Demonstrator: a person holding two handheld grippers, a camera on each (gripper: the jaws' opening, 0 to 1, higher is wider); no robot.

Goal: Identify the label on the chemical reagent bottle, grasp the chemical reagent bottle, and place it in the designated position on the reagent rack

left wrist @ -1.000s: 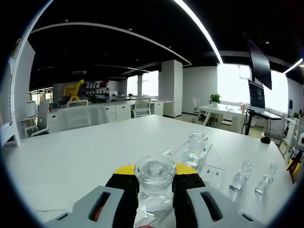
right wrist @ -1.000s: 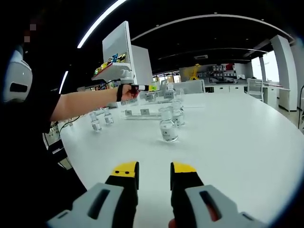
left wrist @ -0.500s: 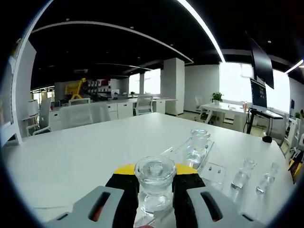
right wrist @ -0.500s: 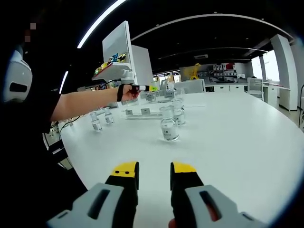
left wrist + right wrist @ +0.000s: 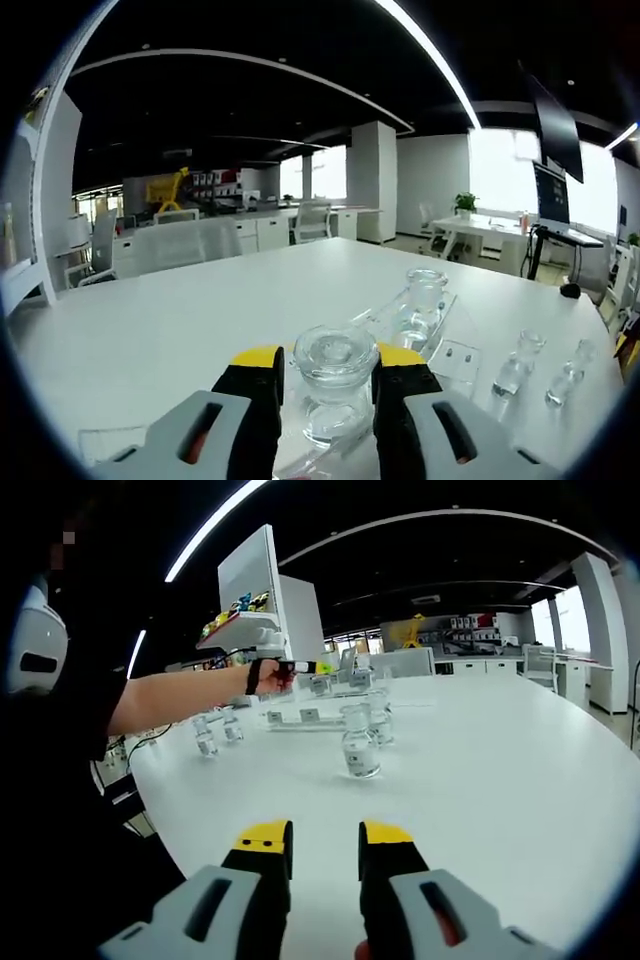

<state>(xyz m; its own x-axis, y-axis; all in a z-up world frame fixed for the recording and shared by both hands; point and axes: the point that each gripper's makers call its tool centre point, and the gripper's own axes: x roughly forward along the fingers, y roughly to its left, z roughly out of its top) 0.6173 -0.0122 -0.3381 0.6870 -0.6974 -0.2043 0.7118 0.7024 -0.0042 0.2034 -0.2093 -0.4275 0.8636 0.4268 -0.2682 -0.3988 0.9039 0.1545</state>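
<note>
In the left gripper view a clear glass reagent bottle [image 5: 335, 395] with a round stopper stands upright between the yellow-tipped jaws of my left gripper [image 5: 330, 375]. The jaws sit slightly apart from its sides, over the clear acrylic reagent rack [image 5: 445, 335]. Further along the rack stands another clear bottle [image 5: 420, 305]. In the right gripper view a hand holds the left gripper [image 5: 318, 667] out over the rack [image 5: 300, 718]. My right gripper [image 5: 325, 855] hovers low over the white table [image 5: 500, 780], open with nothing between its jaws. A labelled bottle [image 5: 361, 755] stands ahead of it.
Two small glass bottles [image 5: 518, 365] [image 5: 567, 372] stand on the table right of the rack, seen in the right gripper view as small bottles [image 5: 205, 742] [image 5: 232, 728]. A second bottle [image 5: 380, 725] stands behind the labelled one. The person's arm [image 5: 170, 695] reaches across. Office desks and chairs lie beyond.
My left gripper's jaws have spread a little away from the bottle between them. The left view has shifted slightly. The right gripper has stayed put.
</note>
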